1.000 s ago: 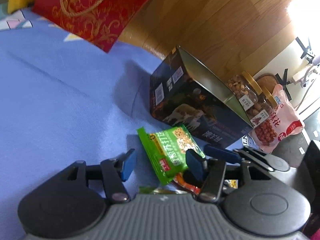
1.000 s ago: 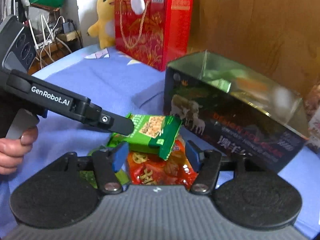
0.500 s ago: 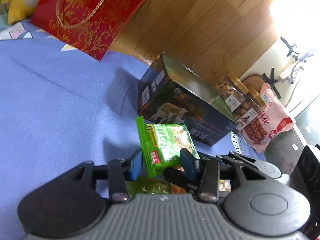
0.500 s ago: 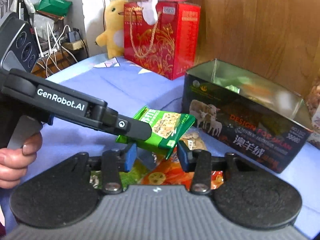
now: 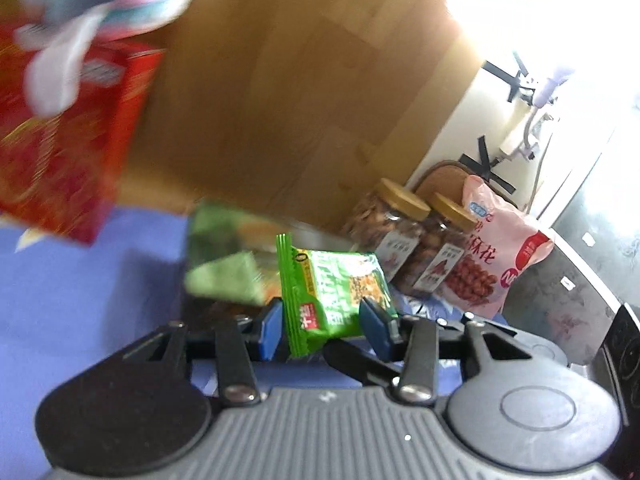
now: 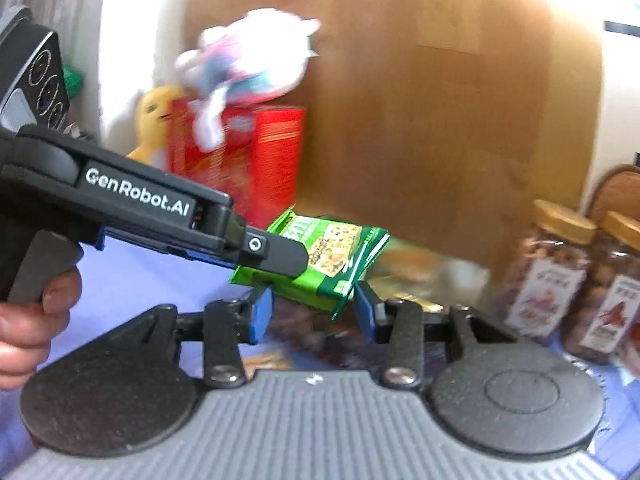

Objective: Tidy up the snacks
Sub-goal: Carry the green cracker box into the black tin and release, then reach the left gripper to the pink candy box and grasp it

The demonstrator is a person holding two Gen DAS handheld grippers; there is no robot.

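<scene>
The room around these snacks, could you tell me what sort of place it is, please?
Probably a lived-in bedroom: a blue bedsheet, plush toys on a red gift bag, and snack jars against a wooden headboard-like panel.

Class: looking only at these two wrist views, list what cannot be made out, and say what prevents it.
- Tin box: motion-blurred in both views; contents unreadable.
- Green snack packet: left wrist view, lower edge hidden behind the left gripper.
- Jar labels: right wrist view, blurred.
- Right gripper: what lies beneath it is smeared.

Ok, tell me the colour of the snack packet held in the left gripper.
Bright green snack packet, with a small red label near its lower edge; the left wrist view shows it best.
</scene>
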